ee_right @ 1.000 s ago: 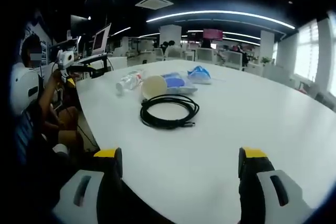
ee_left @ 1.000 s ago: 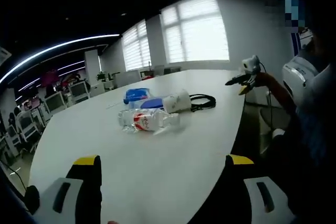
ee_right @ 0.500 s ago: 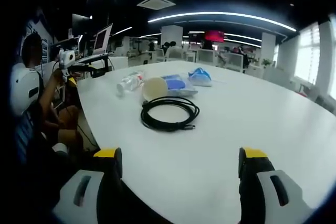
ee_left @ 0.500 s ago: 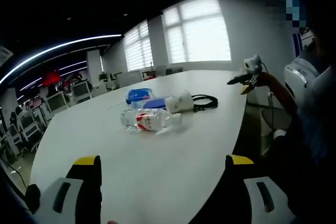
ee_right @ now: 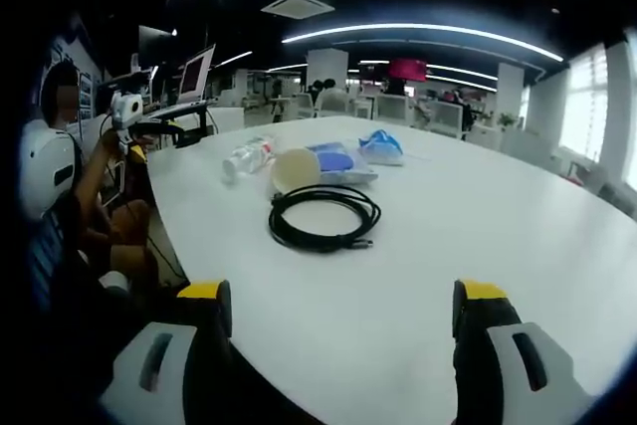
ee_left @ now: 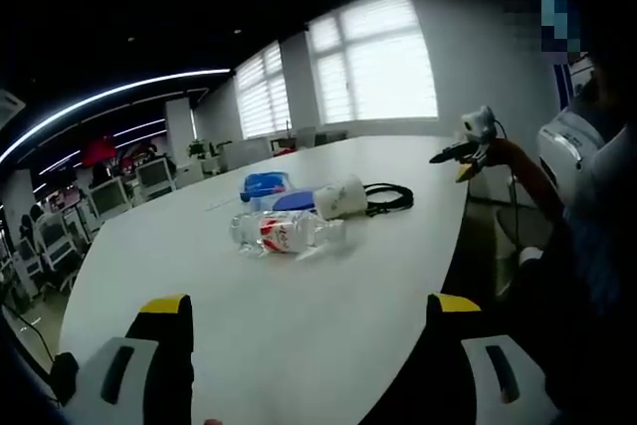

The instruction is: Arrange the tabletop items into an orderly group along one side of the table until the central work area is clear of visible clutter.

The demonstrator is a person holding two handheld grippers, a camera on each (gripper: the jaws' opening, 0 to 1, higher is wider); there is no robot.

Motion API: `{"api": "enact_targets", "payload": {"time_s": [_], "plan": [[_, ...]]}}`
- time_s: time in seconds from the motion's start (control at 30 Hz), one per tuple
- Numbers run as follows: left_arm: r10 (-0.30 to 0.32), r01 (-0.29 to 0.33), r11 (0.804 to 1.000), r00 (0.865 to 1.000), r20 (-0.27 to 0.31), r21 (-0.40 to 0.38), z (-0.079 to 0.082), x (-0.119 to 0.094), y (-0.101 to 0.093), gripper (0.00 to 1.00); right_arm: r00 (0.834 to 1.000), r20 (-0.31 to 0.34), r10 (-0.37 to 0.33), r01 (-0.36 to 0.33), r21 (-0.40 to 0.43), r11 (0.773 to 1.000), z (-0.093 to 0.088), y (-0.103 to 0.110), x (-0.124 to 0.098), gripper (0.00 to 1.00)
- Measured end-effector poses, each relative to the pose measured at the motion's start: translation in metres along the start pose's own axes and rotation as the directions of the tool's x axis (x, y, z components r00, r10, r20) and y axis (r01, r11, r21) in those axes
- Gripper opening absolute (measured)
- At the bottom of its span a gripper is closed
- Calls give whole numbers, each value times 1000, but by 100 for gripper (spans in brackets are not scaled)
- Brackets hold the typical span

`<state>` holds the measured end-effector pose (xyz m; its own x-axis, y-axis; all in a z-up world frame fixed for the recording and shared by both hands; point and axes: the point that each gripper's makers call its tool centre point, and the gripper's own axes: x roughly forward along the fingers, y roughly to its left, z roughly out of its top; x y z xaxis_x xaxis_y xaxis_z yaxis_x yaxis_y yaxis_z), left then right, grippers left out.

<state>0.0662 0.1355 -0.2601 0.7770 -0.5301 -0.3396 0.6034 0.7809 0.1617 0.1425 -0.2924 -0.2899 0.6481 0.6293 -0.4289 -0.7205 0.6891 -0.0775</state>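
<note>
A clear plastic bottle [ee_left: 286, 233] with a red label is lying on its side near the middle of the white counter [ee_left: 299, 325], and you cannot tell whether anything is inside it. Just beyond it, a pale paper cup [ee_left: 338, 196] is also lying on its side; in the right gripper view its open mouth [ee_right: 294, 169] is facing you and looking empty. A flat blue packet [ee_right: 335, 160] is lying against the cup, and a crumpled blue wrapper [ee_right: 380, 144] is sitting a little farther back. A coil of black cable [ee_right: 324, 217] is resting flat beside the cup, nearer the counter's curved edge.

You are holding the left hand-held gripper [ee_left: 311, 330] low over the counter's near end, its yellow-tipped jaws spread wide with nothing between them. You are holding the right hand-held gripper [ee_right: 338, 318] the same way, jaws apart and empty, facing the cable.

The counter is smooth, glossy and rounded. Around it, an open office is stretching out, with chairs, monitors, bright blinds on big windows and long curved ceiling lights.
</note>
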Motion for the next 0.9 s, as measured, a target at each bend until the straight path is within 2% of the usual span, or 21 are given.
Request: {"api": "enact_targets", "payload": {"time_s": [0.9], "plan": [[8, -8, 1000, 1000, -7, -2, -1, 2, 3, 97, 1000, -4, 13, -13, -1, 1000, -1, 4, 6, 89]]}}
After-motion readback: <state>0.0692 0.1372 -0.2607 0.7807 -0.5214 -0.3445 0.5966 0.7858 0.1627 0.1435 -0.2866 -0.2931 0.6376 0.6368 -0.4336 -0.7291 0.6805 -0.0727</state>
